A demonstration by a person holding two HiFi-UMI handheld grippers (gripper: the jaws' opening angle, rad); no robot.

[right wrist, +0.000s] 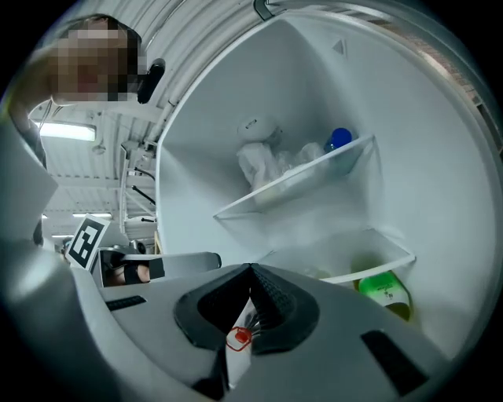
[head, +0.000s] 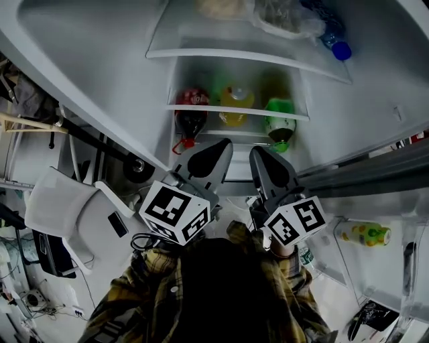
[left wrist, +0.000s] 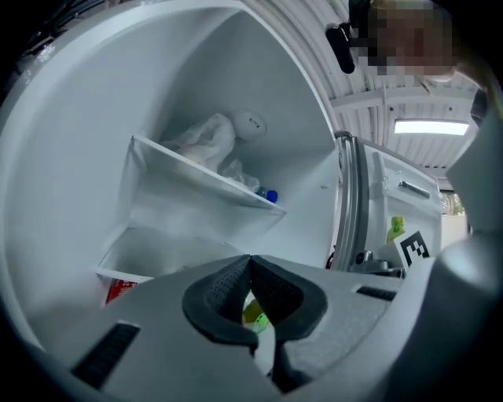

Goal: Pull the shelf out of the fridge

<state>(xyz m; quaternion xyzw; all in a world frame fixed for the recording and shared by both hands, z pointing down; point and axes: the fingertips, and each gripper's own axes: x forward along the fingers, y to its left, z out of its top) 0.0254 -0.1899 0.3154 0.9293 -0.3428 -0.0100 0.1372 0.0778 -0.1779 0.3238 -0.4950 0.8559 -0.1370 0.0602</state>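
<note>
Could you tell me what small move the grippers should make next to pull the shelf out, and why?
Probably open both jaws and ease forward to the front edge of the lower shelf: the left gripper and right gripper are shut on nothing and sit short of it, so neither can take hold yet.

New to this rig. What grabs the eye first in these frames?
The open fridge fills the head view, with the left gripper and right gripper pointing into it side by side, jaws together. Just beyond them, a red bottle, a yellow bottle and a green bottle sit beneath the lower shelf. The upper shelf carries plastic bags and a blue-capped bottle.
</note>
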